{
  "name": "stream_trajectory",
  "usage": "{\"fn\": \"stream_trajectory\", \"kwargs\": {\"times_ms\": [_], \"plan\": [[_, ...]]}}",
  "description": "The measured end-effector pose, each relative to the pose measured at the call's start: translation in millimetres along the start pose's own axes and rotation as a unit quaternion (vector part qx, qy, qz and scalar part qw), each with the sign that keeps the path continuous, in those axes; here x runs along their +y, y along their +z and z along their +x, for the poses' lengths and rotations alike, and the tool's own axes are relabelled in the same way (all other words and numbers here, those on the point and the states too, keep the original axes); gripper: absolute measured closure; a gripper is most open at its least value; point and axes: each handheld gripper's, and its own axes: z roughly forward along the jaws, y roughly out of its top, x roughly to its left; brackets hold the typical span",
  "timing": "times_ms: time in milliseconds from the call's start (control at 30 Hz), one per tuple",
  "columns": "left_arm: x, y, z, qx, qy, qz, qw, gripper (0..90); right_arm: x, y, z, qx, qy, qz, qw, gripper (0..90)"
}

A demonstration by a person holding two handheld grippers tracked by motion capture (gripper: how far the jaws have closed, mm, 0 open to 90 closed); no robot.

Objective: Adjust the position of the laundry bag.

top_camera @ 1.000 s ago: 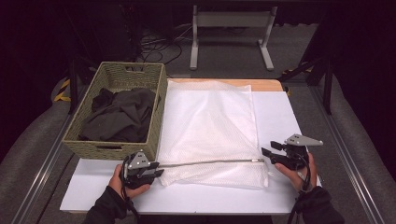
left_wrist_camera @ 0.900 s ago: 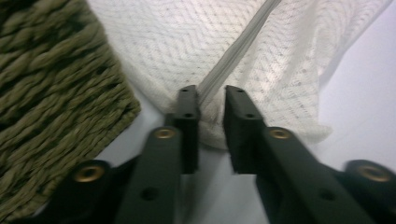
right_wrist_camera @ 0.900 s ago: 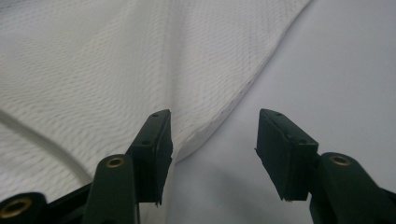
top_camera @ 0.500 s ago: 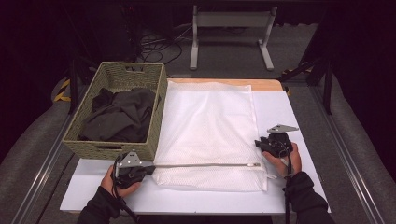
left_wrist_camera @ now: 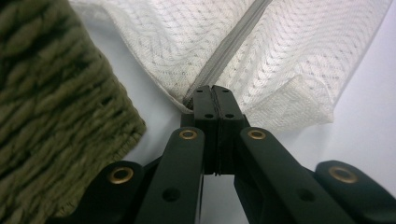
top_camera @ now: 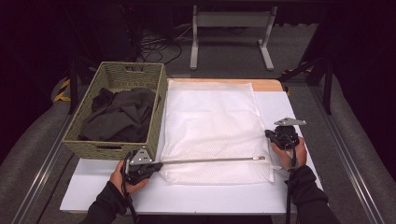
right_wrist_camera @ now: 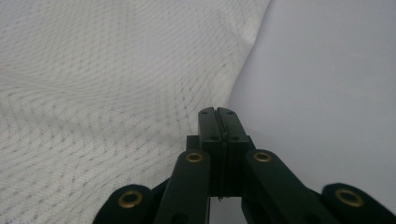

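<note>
Left gripper (top_camera: 156, 166): jaws fully pinched together at the near-left corner of the white mesh laundry bag (top_camera: 212, 126). In the left gripper view the tips (left_wrist_camera: 212, 95) sat right at the end of the grey zipper (left_wrist_camera: 233, 44), with the mesh edge bunched up against them. Looked clamped on that corner, though how much fabric was really caught between the pads was hard to tell.

Right gripper (top_camera: 270, 135): jaws had just been closing and were pressed flat together. In the right gripper view the tips (right_wrist_camera: 218, 114) were at the bag's edge (right_wrist_camera: 116, 93), right where mesh met bare table. No fabric visibly between them, so pretty much closed on nothing.

Laundry bag: lay flat across the middle of the white table (top_camera: 299, 107), long side running away from the person, just beside the basket. The zipper (top_camera: 210, 160) ran in a straight line along its near end, from the left gripper toward the right side.

Basket: olive-green woven one (top_camera: 116, 144) on the left of the table, with dark clothing (top_camera: 121, 114) piled inside. Its woven wall showed close up in the left gripper view (left_wrist_camera: 51, 102), near the pinched corner.

Hands: left hand (top_camera: 123, 179) wrapped around its gripper at the near edge, right hand (top_camera: 292, 151) holding its gripper at the bag's near-right side, both in dark sleeves.
</note>
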Motion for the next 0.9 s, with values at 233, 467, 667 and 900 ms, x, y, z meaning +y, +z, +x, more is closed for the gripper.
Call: {"fn": "stream_trajectory", "kwargs": {"times_ms": [233, 467, 667, 900], "plan": [[1.5, 0.3, 2.6, 0.017, 0.004, 0.003, 0.9999, 89.8, -3.1, 3.6, -3.9, 0.008, 0.011, 0.004, 0.9999, 82.4], [-10.2, -12.3, 0.5, 0.035, -0.001, -0.005, 0.9994, 83.1, -15.1, -25.1, -6.0, 0.047, 0.017, -0.017, 0.9986, 68.1], [-16.4, -16.0, -4.7, 0.044, 0.011, -0.005, 0.999, 58.7, -32.5, -48.8, 4.6, 0.096, -0.013, -0.002, 0.9953, 62.9], [-16.4, -12.3, -5.9, 0.019, -0.005, -0.018, 0.9996, 44.4, -51.2, -58.3, 21.4, 0.142, -0.012, 0.009, 0.9898, 55.1]]}}
